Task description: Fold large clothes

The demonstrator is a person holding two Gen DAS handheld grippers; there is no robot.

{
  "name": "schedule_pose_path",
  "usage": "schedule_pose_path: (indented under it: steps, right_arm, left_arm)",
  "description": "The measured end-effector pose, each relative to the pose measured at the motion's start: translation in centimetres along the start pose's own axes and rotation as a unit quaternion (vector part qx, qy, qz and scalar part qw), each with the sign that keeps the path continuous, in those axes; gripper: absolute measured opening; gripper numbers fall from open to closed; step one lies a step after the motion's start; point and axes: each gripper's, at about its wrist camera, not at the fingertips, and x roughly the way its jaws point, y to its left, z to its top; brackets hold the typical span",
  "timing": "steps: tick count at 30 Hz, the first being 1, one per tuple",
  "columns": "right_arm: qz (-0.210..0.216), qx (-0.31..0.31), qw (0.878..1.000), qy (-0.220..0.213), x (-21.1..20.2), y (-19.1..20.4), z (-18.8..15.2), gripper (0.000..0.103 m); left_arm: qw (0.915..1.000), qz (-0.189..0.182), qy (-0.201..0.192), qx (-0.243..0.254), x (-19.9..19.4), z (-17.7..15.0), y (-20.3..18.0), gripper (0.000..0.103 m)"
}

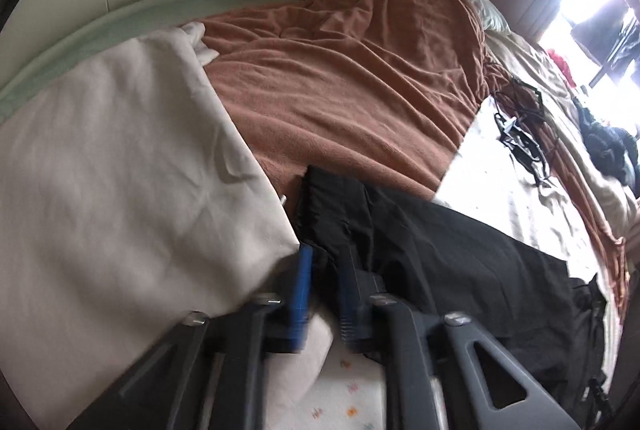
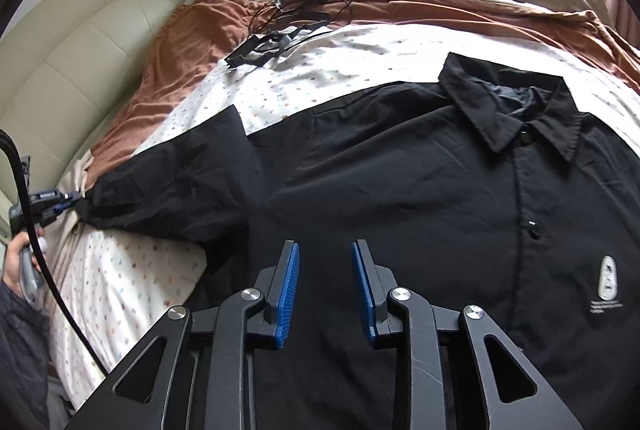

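One bed fills both views, its spotted white sheet bare around the clothing. Across it lies one rust-brown blanket, which takes up the middle of the left wrist view and shows only as a band at the far left in the right wrist view. One black shirt lies flat and face up on the sheet, buttoned, collar at the far right, one sleeve stretched out to the left. Only the right wrist view shows the whole shirt, with its collar, three buttons and one small white logo at the near right; the left wrist view shows just the sleeve end and part of the body.

Only the left wrist view shows one white cloth covering the near left, and one pale pillow at the far end. One tangle of black cables lies on the sheet beyond the shirt, seen in both views.

The left gripper is clamped on the cuff of the sleeve; the right wrist view shows it small at the far left edge, pinching the sleeve end. The right gripper hangs over the lower body of the shirt with its two blue pads apart and nothing between them.
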Motion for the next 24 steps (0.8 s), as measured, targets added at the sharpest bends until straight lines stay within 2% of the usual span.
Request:
schedule_pose_path:
  steps: [4,9,15,18,21,23,24]
  right_arm:
    - [0.027,0.023,0.999,0.015,2.6,0.9,0.4,0.016]
    - [0.060,0.038,0.997,0.036,5.8,3.0,0.6,0.011]
    - [0.036,0.022,0.997,0.068,9.5,4.5,0.7,0.011]
    - [0.041,0.020,0.996,0.082,8.9,4.5,1.1,0.011]
    - [0.058,0.031,0.995,0.081,5.8,3.8,1.0,0.011]
    - [0.055,0.028,0.996,0.070,3.1,3.1,0.5,0.016]
    - [0.050,0.027,0.996,0.065,1.5,2.6,0.1,0.027]
  left_arm:
    - [0.9986,-0.016,-0.038,0.032,-2.0,0.3,-1.4,0.008]
    - [0.9945,-0.045,-0.082,0.047,-6.3,1.5,-3.3,0.007]
    - [0.9847,-0.101,-0.124,0.070,-13.0,2.7,-7.6,0.006]
    - [0.9774,-0.124,-0.141,0.097,-16.7,2.6,-11.0,0.006]
    - [0.9707,-0.145,-0.153,0.116,-19.6,2.5,-14.1,0.006]
    - [0.9645,-0.158,-0.164,0.134,-21.8,2.1,-16.3,0.006]
    - [0.9607,-0.165,-0.170,0.145,-23.1,1.8,-17.9,0.006]
